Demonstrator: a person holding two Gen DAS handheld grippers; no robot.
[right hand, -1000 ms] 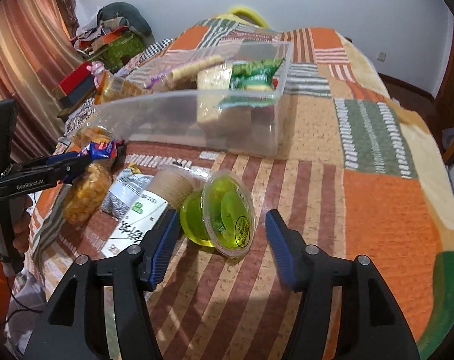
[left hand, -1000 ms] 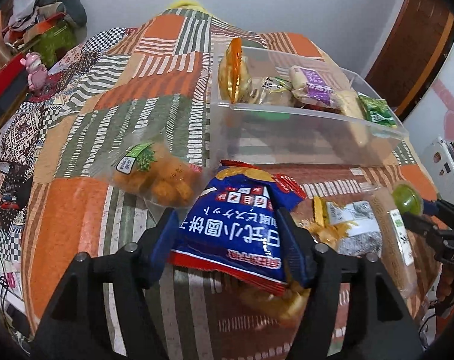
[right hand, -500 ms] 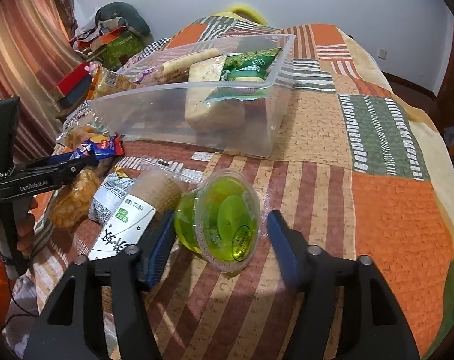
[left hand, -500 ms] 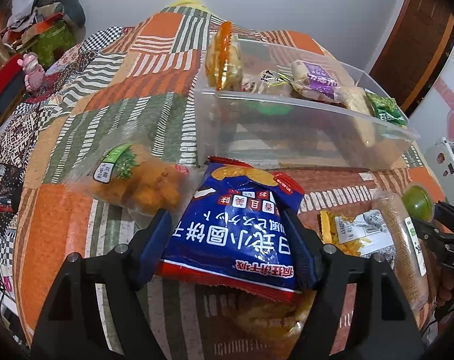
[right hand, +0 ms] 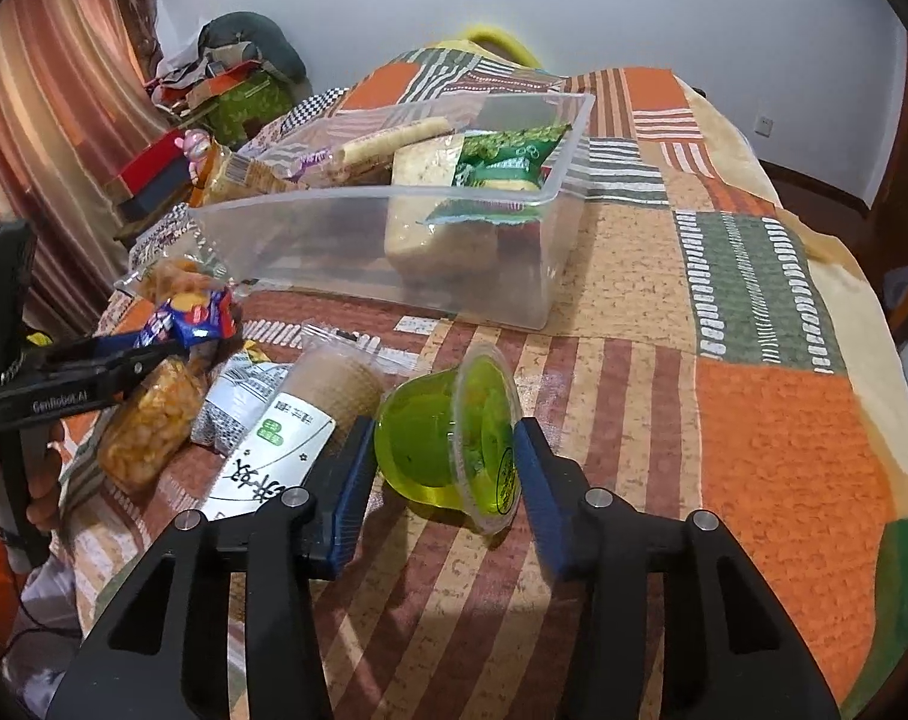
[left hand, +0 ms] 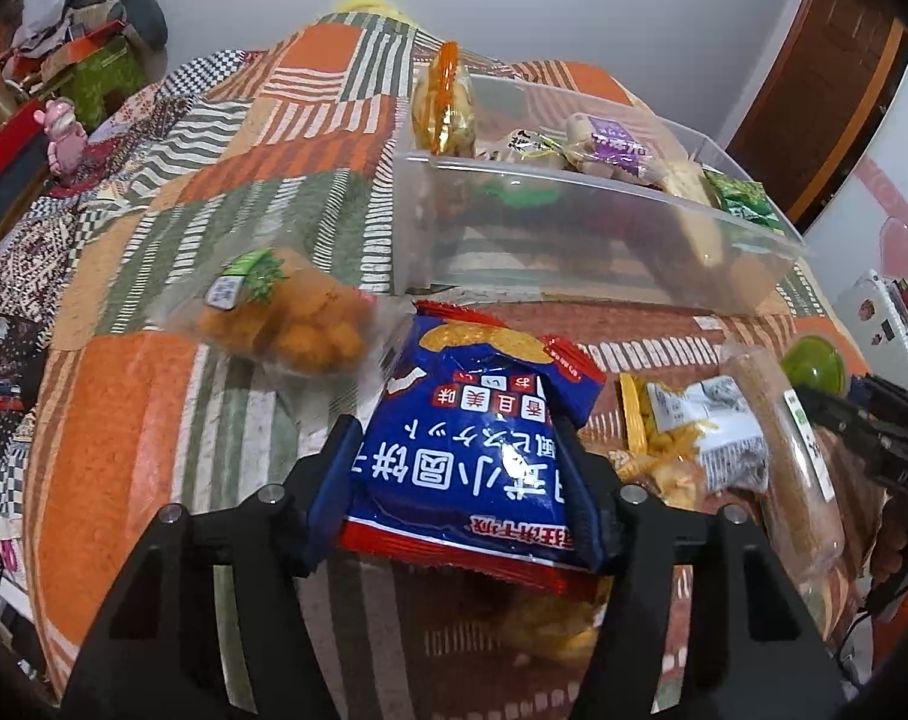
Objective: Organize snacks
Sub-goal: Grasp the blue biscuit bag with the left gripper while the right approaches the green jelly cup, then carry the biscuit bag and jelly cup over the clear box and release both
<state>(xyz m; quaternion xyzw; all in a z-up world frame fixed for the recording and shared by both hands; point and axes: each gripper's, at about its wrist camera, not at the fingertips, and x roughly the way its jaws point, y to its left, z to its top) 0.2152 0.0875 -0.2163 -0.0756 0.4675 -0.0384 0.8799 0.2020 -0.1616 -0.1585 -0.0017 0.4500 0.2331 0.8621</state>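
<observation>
My left gripper (left hand: 463, 480) is shut on a blue snack bag (left hand: 484, 438) and holds it above the patchwork bed, short of the clear plastic bin (left hand: 574, 240). The bag also shows in the right wrist view (right hand: 189, 318). My right gripper (right hand: 444, 468) is shut on a green jelly cup (right hand: 447, 438), which lies on its side between the pads. The bin (right hand: 393, 240) holds several snacks, among them a green packet (right hand: 502, 162) and a purple-labelled one (left hand: 610, 144).
Loose snacks lie in front of the bin: an orange puff bag (left hand: 291, 318), a grey-and-yellow packet (left hand: 694, 438) and a brown roll with a white label (right hand: 297, 420). Boxes and a pink toy (left hand: 63, 132) sit beside the bed at left.
My left gripper has lifted the blue bag a little and brought it closer to the bin. My right gripper has closed onto the jelly cup.
</observation>
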